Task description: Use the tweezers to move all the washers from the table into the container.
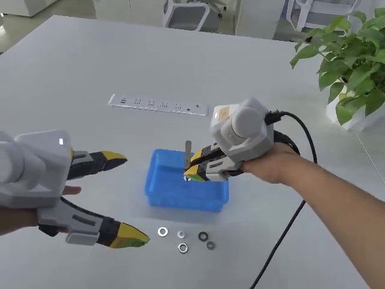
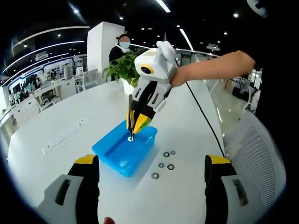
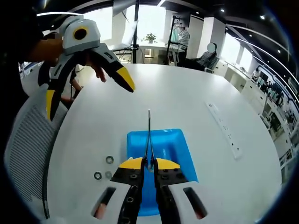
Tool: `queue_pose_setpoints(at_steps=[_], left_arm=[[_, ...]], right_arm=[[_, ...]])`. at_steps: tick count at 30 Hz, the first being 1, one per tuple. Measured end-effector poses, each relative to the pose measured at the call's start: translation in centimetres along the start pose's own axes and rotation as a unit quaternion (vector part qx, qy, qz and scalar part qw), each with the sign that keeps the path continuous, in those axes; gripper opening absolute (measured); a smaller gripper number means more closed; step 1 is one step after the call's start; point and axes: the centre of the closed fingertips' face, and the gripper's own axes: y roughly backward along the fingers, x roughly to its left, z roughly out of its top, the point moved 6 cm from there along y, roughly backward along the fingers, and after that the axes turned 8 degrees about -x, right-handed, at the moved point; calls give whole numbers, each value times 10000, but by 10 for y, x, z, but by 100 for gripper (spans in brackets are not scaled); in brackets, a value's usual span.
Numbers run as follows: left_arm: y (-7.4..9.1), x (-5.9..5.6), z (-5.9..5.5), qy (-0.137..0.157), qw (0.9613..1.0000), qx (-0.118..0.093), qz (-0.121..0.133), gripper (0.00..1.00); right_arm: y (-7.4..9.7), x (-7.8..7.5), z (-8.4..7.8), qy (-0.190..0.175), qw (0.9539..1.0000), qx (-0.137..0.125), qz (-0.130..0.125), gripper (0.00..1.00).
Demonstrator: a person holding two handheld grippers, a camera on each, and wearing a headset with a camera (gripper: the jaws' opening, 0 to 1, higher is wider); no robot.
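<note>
On the bench (image 1: 90, 66), just on the near side of the blue container (image 1: 161, 194), five washers (image 1: 183, 247) lie loose in a small cluster. By that count the task looks to be at an early stage, with most or all of the moving left to do. The container's floor looks bare where it shows in the left gripper view, though the patch under the tweezers (image 2: 131, 119) is partly hidden.

The right tongs (image 3: 149, 164) are clamped shut on the tweezers, which point down into the container with their tips close to its floor. A tiny ring-like speck sits at those tips — possibly a washer being delivered, but it is too small to be sure.

The left tongs (image 1: 133, 199) are spread wide and grip nothing — they hover above the bench to the left of the container, apart from both it and the washers.
</note>
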Motion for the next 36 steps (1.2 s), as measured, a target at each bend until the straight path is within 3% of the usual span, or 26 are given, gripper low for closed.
queue_pose_setpoints(at_steps=[11,21,31,36], left_arm=[[-4,6,-4,61,10000,45,-24,99],[-14,17,-1,3,10000,61,-71,99],[-33,35,11,-238,9996,57,-104,84],[-47,40,16,-423,9986,143,-267,76]], right_arm=[[-12,-14,-20,-153,9998,-25,-149,9],[-26,-13,-33,-235,9996,-11,-156,9],[-31,-7,-43,-255,9996,89,-63,9],[-32,-6,-44,-220,9997,81,-43,9]])
